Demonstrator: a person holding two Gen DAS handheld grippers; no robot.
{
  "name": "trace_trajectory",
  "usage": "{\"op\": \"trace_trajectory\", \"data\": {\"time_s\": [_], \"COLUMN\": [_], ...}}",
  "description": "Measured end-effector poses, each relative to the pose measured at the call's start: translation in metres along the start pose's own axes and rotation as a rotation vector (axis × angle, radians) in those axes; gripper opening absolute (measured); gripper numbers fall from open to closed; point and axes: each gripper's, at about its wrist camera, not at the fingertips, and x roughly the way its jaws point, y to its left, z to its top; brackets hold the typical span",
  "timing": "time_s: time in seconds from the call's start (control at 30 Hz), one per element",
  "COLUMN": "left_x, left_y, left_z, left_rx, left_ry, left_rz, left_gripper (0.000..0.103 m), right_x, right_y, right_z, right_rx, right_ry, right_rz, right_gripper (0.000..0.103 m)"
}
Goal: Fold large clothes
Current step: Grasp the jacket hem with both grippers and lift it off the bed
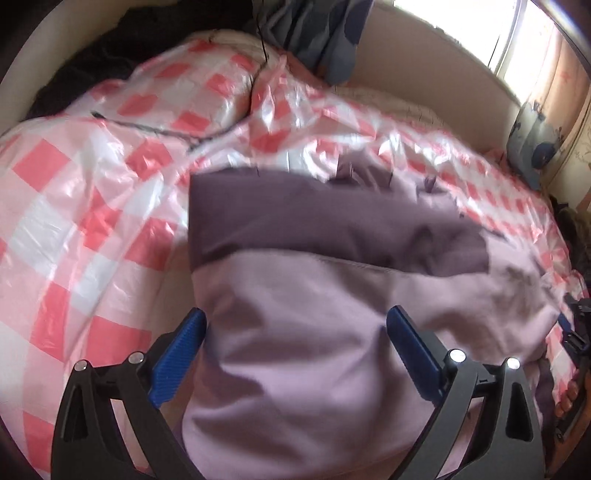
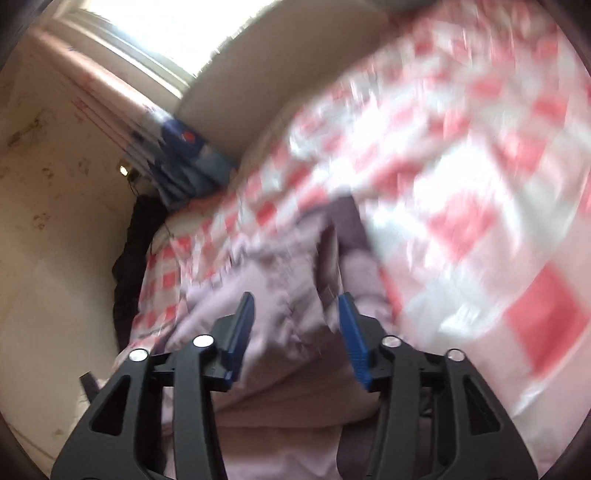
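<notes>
A large lilac garment [image 1: 314, 332] with a dark purple band [image 1: 314, 225] across it lies on a bed under a pink-and-white checked plastic sheet [image 1: 92, 206]. My left gripper [image 1: 297, 325] hangs over the garment's near part, jaws wide apart, holding nothing. In the right wrist view the same garment [image 2: 280, 280] lies ahead. My right gripper [image 2: 297, 306] is open above it and empty. That view is blurred. The right gripper also shows at the left wrist view's right edge [image 1: 576, 332].
A beige wall [image 1: 424, 74] and a bright window [image 1: 480, 29] stand behind the bed. A blue patterned cloth [image 1: 321, 33] hangs at the back. Dark clothing [image 2: 127, 258] is piled between bed and wall. A blue patterned pillow [image 2: 188, 155] sits in the corner.
</notes>
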Motion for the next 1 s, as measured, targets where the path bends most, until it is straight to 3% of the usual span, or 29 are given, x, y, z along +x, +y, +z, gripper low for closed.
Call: {"op": "trace_trajectory", "data": {"time_s": [0.07,0.13,0.2,0.27,0.33,0.43,0.57,0.63,0.83,1.0], "left_x": [-0.008,-0.002,0.017,0.031,0.025,-0.011,-0.108,-0.156,-0.221,-0.225], "left_y": [-0.002,-0.003,-0.002,0.002,0.010,0.023,0.059,0.084,0.127,0.120], "left_z": [0.002,0.002,-0.002,-0.009,-0.014,-0.022,-0.065,-0.101,-0.208,-0.278], "left_rx": [0.006,0.014,0.013,-0.003,-0.048,-0.076,-0.057,-0.074,-0.193,-0.269], "left_ry": [-0.039,-0.018,0.032,0.062,0.071,0.118,0.120,0.144,0.272,0.396], "left_rz": [-0.001,-0.004,0.014,0.015,-0.028,-0.055,-0.102,-0.130,-0.180,-0.301], "left_gripper": [0.094,0.094,0.096,0.097,0.097,0.097,0.097,0.097,0.097,0.097], "right_x": [-0.021,-0.017,0.019,0.077,0.093,0.036,-0.076,-0.129,-0.244,-0.283], "right_y": [0.029,0.057,0.074,0.059,0.039,0.041,0.048,0.034,-0.060,-0.098], "right_z": [0.006,0.004,-0.003,-0.021,-0.027,-0.011,-0.028,-0.049,-0.116,-0.151], "right_rx": [-0.120,-0.230,-0.330,-0.342,-0.293,-0.227,-0.371,-0.378,-0.091,0.100], "right_ry": [-0.117,-0.111,0.032,0.284,0.360,0.333,0.369,0.415,0.517,0.557], "right_rz": [0.006,0.047,0.039,-0.064,-0.072,-0.006,0.002,-0.007,0.007,0.088], "right_gripper": [0.063,0.065,0.065,0.066,0.060,0.061,0.088,0.090,0.090,0.090]}}
